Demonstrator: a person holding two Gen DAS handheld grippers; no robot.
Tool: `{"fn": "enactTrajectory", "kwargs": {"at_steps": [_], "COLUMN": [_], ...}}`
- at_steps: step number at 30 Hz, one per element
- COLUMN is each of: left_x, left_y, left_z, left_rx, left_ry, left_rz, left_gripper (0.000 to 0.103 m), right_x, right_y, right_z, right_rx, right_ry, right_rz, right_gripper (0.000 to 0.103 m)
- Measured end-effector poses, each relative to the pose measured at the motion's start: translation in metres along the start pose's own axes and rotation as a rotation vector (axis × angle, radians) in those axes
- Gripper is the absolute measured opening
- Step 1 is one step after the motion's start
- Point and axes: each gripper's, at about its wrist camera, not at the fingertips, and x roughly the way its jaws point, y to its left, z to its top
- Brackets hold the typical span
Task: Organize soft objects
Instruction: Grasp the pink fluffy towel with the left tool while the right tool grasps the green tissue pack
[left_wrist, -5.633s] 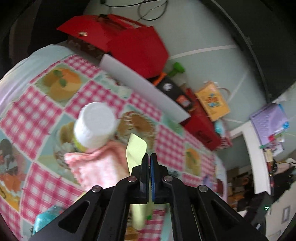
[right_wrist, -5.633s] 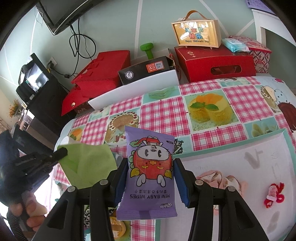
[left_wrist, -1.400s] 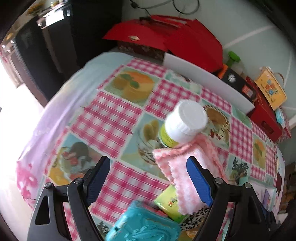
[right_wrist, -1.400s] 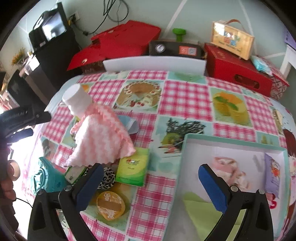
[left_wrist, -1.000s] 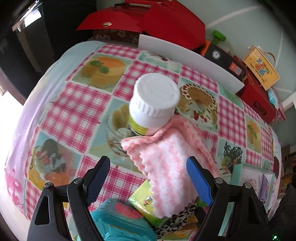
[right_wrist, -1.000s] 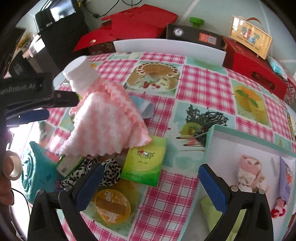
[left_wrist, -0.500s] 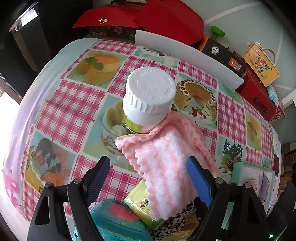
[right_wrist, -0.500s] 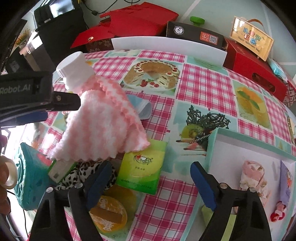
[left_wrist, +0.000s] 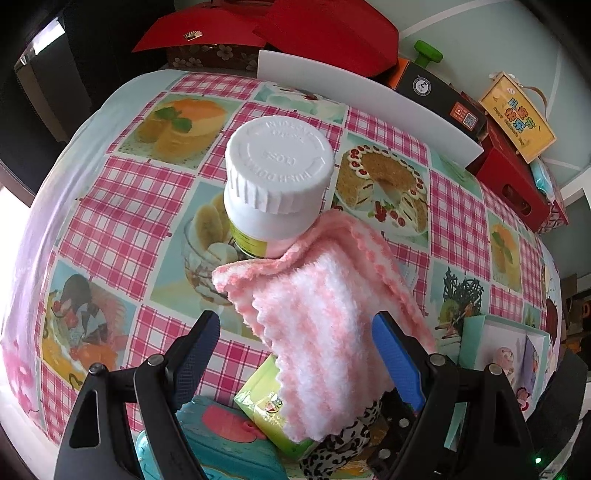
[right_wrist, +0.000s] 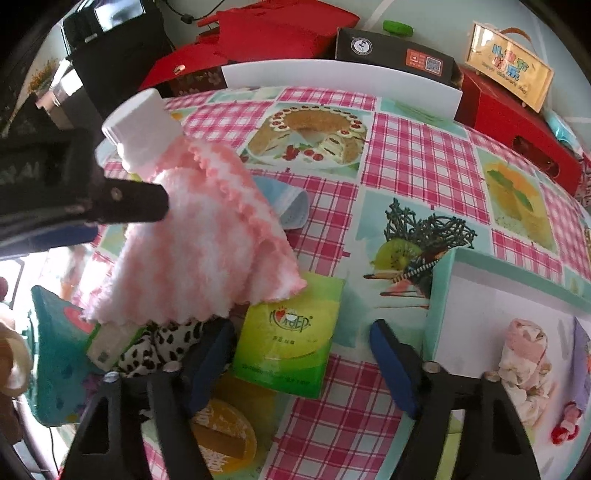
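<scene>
Pink-and-white striped fluffy cloth with scalloped edge, center of the left wrist view, draped over the side of a white-capped bottle, hanging down onto a green tissue pack. Pack lies flat, lower center of the right wrist view, its upper left corner under the cloth hem. Leopard-print fabric piece bunched below the cloth, lower left, just beside the pack. Teal wipes pack with red label at far left edge. Teal-rimmed white box at right holds a rolled pale pink floral cloth, a purple wipes packet at the frame edge, and a small red-trimmed item at lower right, too small to identify.
</scene>
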Motion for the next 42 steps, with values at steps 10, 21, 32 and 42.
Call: {"fn": "enactTrajectory", "kwargs": {"at_steps": [10,21,32,42], "left_x": [0.006,0.019,-0.012,-0.029], "left_y": [0.001,-0.026,-0.014,0.012], "left_z": [0.001,-0.009,-0.006,0.001], "left_rx": [-0.019,0.076,0.03,-0.08], "left_ry": [0.032,0.076,-0.013,-0.045], "left_rz": [-0.014,-0.059,-0.134,-0.23], "left_gripper": [0.085,0.038,0.013,0.013], "right_x": [0.0,0.0,-0.001,-0.003], "right_y": [-0.001,-0.002,-0.004,-0.006], "right_z": [0.0,0.0,0.0,0.0], "right_rx": [0.004,0.01,0.023,0.033], "right_ry": [-0.006,-0.004,-0.003,-0.006], "right_rz": [-0.015,-0.016,-0.011,-0.006], "right_gripper": [0.053,0.051,0.051,0.051]}}
